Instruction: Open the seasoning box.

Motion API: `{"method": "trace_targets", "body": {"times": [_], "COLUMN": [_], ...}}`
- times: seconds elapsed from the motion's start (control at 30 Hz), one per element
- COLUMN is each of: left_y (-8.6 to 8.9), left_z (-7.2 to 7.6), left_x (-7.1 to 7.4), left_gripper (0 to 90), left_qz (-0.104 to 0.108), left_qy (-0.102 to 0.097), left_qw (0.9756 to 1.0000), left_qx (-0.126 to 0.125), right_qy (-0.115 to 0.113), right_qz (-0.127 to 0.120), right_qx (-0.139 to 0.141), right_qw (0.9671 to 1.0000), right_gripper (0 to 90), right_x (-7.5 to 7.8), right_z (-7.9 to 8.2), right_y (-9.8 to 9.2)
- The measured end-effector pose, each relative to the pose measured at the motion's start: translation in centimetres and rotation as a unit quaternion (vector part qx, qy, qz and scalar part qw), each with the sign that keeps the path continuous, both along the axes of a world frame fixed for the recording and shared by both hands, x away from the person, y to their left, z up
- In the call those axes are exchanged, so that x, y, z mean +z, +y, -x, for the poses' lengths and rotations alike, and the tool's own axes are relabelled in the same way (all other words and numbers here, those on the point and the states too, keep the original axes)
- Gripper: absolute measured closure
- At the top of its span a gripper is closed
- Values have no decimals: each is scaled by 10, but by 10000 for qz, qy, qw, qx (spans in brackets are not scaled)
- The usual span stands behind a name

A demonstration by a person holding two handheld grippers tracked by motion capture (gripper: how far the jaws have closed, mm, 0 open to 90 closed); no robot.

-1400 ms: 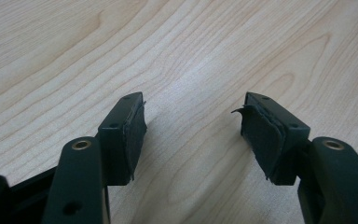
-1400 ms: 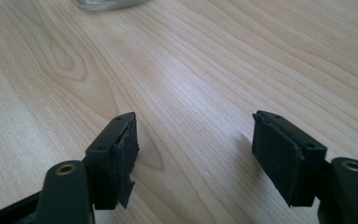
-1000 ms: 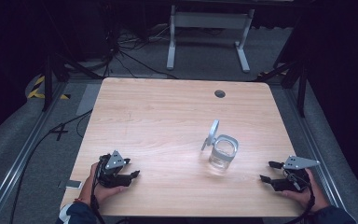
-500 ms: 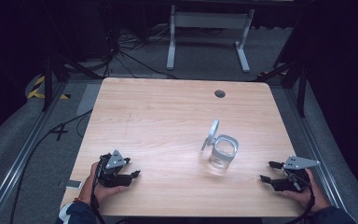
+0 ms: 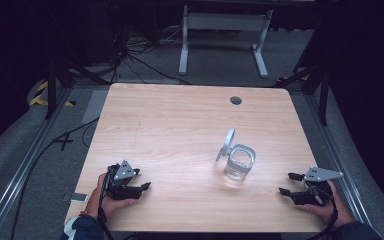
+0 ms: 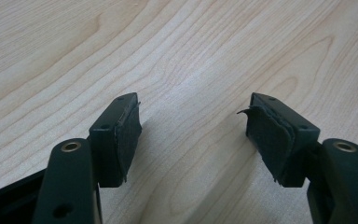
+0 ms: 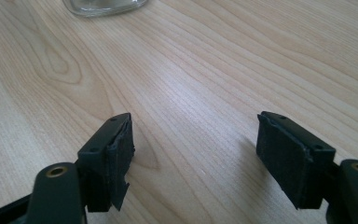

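High view: left claw [image 5: 139, 186] at near-left bench [image 5: 180, 120] corner, jaws apart, nothing between. Glass jar [image 5: 240, 164] right of centre, upright, lid open, tilted against rim. Right claw [image 5: 289, 184] near right edge, jaws apart, well clear of jar.

The high view looks forward and down from above the near edge of the table [image 5: 180, 120], far enough to take in its whole top. Each gripper view sits low and very close behind its own fingers [image 6: 121, 135] [image 7: 112, 154], facing along them over the wood. The right gripper view and the high view share the glass jar [image 7: 103, 6] [image 5: 239, 165], which stands well beyond the fingertips.
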State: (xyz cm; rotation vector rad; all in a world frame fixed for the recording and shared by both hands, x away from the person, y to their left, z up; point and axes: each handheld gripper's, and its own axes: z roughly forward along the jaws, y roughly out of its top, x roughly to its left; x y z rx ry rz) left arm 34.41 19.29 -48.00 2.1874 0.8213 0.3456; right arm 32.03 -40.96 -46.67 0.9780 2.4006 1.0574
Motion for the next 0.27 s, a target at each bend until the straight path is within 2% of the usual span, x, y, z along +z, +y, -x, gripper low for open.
{"method": "trace_targets", "body": {"times": [0.27], "left_y": [-1], "left_z": [0], "left_x": [0], "left_gripper": [353], "left_qz": [17], "left_qy": [11], "left_qw": [10000], "left_qx": [23], "right_qy": [0], "right_qz": [0], "right_qx": [5], "right_qw": [10000], "right_gripper": [274], "right_x": [0], "right_z": [0], "right_y": [0]}}
